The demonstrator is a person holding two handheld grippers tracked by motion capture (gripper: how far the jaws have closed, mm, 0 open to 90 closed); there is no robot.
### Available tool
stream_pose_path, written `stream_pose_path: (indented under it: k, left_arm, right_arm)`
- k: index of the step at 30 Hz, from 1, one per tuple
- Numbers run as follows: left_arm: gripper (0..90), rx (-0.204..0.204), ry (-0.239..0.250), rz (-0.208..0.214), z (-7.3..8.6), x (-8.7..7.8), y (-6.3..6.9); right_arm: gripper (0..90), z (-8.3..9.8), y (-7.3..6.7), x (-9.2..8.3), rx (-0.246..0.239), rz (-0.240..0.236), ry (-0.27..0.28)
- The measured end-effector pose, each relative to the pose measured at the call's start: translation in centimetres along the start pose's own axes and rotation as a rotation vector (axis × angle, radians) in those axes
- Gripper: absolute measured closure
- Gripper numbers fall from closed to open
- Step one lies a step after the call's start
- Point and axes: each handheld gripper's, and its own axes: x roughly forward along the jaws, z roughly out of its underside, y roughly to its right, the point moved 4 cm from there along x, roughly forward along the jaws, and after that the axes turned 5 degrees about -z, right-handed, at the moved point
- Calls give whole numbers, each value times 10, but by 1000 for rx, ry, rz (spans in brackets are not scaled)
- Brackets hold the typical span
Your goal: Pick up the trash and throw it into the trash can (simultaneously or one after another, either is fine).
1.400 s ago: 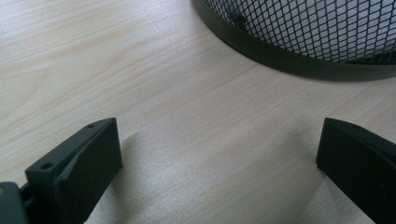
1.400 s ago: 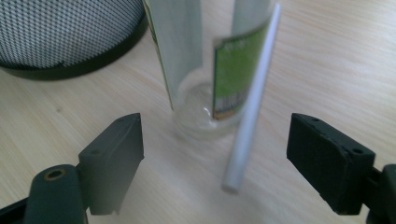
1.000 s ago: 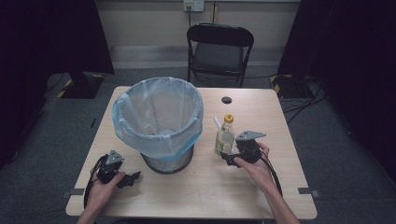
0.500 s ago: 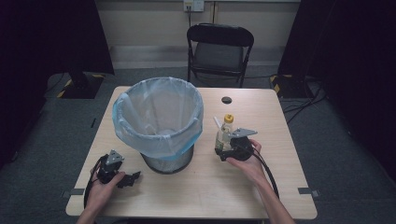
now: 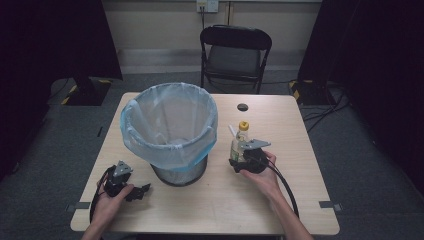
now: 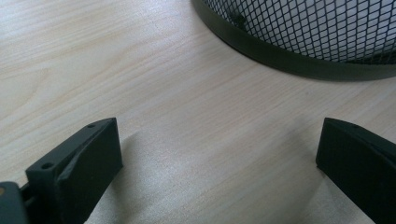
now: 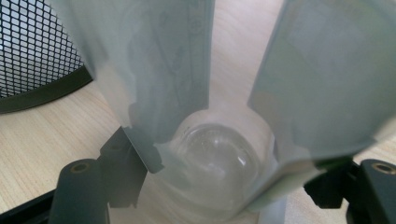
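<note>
While our left gripper [image 5: 141, 191] lies low on the tabletop [image 5: 280, 125] near its front left corner, held in the left hand [image 5: 109, 199], its jaws stand wide apart with bare wood between them — the left gripper view shows the mesh base of the bin [image 6: 299, 42] just ahead. Moving rightward, we see that wastebasket [image 5: 170, 132] standing upright at the middle, lined with a pale blue bag [image 5: 150, 145] folded over its rim. Just to its right stands a clear bottle [image 5: 239, 145] with a yellow cap [image 5: 243, 125], upright on the wood. Our right gripper [image 5: 235, 162] has its jaws on either side of the bottle's lower body — pressed against it, as the right gripper view shows the bottle [image 7: 210, 154] wedged between them. Beyond the far edge stands a black folding chair [image 5: 235, 52].
</note>
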Motion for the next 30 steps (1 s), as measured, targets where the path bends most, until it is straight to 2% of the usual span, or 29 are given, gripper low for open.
stream_pose_path:
  k: [5,15,21,30]
  left_arm:
    - [0,0,0,-1,0,0,0]
    - [0,0,0,0,0,0,0]
    - [0,0,0,0,0,0,0]
    - [0,0,0,0,0,0,0]
  right_arm:
    - [282,-1,0,1,-5,0,-3]
    - [284,-2,0,0,14,7,-12]
    - [284,-6,2,-8,39,-1,18]
    - [284,-10,4,-12,60,-5,23]
